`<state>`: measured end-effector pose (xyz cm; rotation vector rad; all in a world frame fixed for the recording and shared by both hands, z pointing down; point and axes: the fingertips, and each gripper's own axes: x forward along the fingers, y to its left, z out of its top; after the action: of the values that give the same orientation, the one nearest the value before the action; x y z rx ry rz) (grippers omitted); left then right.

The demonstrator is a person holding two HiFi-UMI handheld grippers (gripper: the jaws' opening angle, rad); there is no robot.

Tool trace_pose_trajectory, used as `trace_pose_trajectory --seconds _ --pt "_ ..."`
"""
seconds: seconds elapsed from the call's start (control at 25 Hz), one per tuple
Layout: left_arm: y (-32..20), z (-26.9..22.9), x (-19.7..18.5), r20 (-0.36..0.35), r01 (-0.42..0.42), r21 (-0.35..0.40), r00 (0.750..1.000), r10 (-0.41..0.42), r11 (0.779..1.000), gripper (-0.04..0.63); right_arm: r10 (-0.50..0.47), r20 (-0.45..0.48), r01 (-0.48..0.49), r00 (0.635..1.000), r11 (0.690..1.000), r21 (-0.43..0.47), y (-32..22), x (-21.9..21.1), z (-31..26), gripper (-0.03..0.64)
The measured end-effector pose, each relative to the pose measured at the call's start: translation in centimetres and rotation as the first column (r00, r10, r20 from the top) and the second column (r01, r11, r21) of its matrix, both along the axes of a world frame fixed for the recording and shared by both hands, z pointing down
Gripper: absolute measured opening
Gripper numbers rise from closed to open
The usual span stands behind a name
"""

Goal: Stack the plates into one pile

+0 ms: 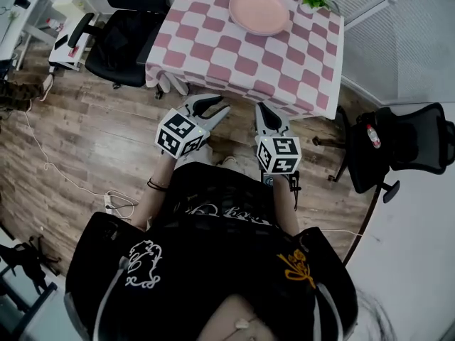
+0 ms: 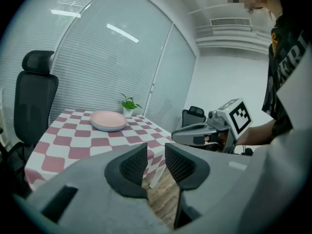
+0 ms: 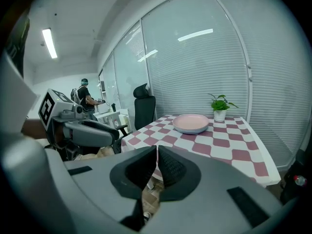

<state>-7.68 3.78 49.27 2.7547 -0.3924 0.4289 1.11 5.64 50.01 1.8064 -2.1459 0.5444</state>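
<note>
Head view: plates (image 1: 259, 11) far along table (image 1: 213, 55), open wood floor (image 1: 106, 130) beside its edge.

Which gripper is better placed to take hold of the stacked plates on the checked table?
Probably left: the left gripper is empty with jaws apart, the right gripper shut; both hang short of the table.
</note>
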Motion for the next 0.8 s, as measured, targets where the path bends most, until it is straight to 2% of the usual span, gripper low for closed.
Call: trace_pose_trajectory --seconds 0.36,0.8 --pt "6.4 1.0 2.5 0.049 0.000 0.015 0.999 -0.001 1.000 0.123 -0.066 0.012 0.066 0.998 0.998 0.024 4.8 1.4 0.3 0.020" --pt "9.9 1.0 2.6 0.052 0.057 0.034 0.997 -0.058 0.998 0.123 -0.141 -0.009 0.142 0.990 0.989 0.042 8.1 1.4 0.1 0.020"
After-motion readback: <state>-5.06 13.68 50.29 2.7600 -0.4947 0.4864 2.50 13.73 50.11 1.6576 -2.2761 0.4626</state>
